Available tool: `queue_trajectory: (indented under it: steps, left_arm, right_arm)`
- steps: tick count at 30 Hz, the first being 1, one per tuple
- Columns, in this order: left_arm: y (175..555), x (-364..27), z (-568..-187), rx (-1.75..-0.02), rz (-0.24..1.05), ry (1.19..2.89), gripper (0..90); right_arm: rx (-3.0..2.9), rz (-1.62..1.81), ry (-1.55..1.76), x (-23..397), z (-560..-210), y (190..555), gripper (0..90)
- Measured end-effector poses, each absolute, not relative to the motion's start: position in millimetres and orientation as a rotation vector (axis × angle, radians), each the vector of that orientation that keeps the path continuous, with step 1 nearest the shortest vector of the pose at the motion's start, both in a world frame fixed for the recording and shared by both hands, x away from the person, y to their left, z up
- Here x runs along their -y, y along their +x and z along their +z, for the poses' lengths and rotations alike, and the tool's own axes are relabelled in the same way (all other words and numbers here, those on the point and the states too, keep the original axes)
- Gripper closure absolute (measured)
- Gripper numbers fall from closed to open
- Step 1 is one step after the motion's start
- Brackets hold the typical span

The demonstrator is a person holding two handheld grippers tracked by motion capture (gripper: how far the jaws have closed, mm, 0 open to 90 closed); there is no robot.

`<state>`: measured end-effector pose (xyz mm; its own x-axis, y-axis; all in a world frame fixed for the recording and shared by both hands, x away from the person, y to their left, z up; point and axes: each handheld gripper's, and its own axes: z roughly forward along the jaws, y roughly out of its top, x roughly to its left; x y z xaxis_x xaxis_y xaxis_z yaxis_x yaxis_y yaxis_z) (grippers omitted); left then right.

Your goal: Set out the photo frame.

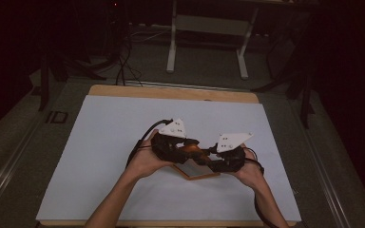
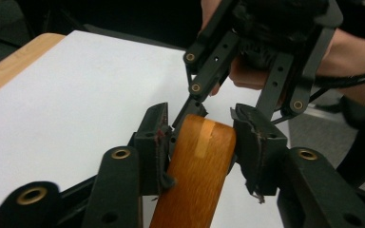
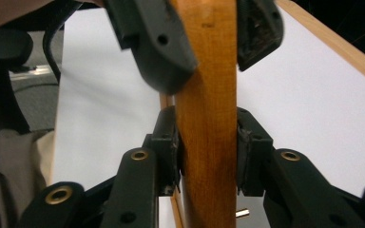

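A glossy, orange-brown wooden piece [image 2: 197, 171], flat-sided with a rounded end and a paler stripe across it, is clamped between the black pads of the left gripper [image 2: 200, 137]. The same piece [image 3: 208, 118] is clenched by the right gripper [image 3: 208, 142], its grain shown running lengthwise. An angular wooden frame [image 1: 196, 170] is seen below both grippers, above the white sheet [image 1: 109, 142] laid on the light wood-edged table [image 1: 171, 91].

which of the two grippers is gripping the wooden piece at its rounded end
The left gripper: its pads clamp the rounded tip of the wooden piece. The right gripper clamps the same piece along its straight shaft.
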<state>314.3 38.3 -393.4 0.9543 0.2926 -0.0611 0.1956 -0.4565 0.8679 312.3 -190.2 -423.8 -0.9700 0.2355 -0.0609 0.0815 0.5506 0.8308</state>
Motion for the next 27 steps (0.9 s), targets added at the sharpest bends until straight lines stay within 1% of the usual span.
queue_trajectory:
  steps: [5, 9, 12, 15, 16, 17, 21, 23, 27]
  left_arm:
    - [316.0, -48.9, -396.0, -0.392, 0.114, 2.008, 42.8]
    - [316.1, -60.6, -399.0, -0.423, 0.114, 1.964, 38.9]
    - [316.5, -70.0, -402.5, -0.450, 0.128, 1.924, 34.2]
    - [317.0, -75.4, -406.1, -0.477, 0.146, 1.908, 25.1]
    - [317.9, -80.2, -412.0, -0.495, 0.142, 1.892, 25.1]
    - [318.2, -82.0, -414.9, -0.497, 0.133, 1.889, 22.7]
    - [317.9, -85.6, -428.1, -0.519, 0.119, 1.879, 22.8]
    - [315.8, -86.2, -434.8, -0.516, 0.125, 1.872, 25.9]
    - [314.2, -80.6, -447.1, -0.515, 0.115, 1.896, 25.4]
  right_arm:
    - [-2.611, 1.372, 0.271, 194.0, -423.9, 311.0, 68.1]
    - [-2.604, 1.383, 0.280, 199.2, -425.6, 310.0, 68.1]
    - [-2.599, 1.390, 0.288, 202.7, -427.0, 308.9, 68.2]
    - [-2.597, 1.393, 0.289, 204.9, -427.8, 308.2, 68.2]
    - [-2.595, 1.399, 0.294, 206.1, -428.4, 307.9, 68.2]
    - [-2.593, 1.404, 0.302, 208.9, -429.5, 307.3, 68.2]
    - [-2.585, 1.418, 0.321, 213.9, -431.8, 306.3, 68.2]
    - [-2.581, 1.425, 0.326, 216.5, -432.9, 306.2, 68.2]
    - [-2.575, 1.444, 0.333, 220.7, -435.3, 305.5, 68.3]
